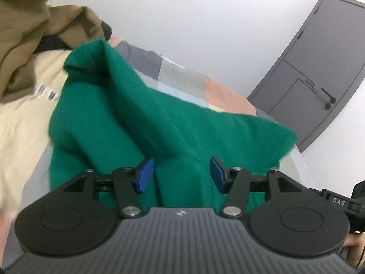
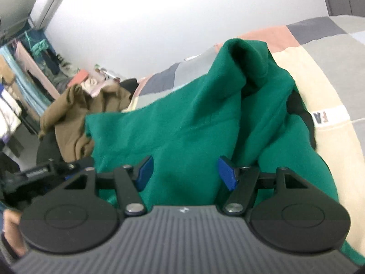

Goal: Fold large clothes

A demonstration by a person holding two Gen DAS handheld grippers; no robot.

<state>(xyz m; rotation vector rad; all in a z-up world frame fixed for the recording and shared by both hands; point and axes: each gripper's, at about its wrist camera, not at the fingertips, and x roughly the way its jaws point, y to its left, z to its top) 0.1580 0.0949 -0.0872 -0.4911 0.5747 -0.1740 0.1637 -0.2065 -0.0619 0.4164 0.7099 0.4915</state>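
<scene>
A large green garment lies crumpled on the bed, with raised folds and a peak at its far end. It also fills the middle of the right wrist view. My left gripper is open, its blue pads apart just over the near part of the green cloth. My right gripper is open too, hovering over the green cloth from the other side. Neither holds anything. A cream garment with printed letters lies under and beside the green one, seen also in the right wrist view.
A brown garment is heaped at the bed's far end, also in the right wrist view. The bed has a patchwork cover. A grey door stands beyond. A clothes rack stands far left.
</scene>
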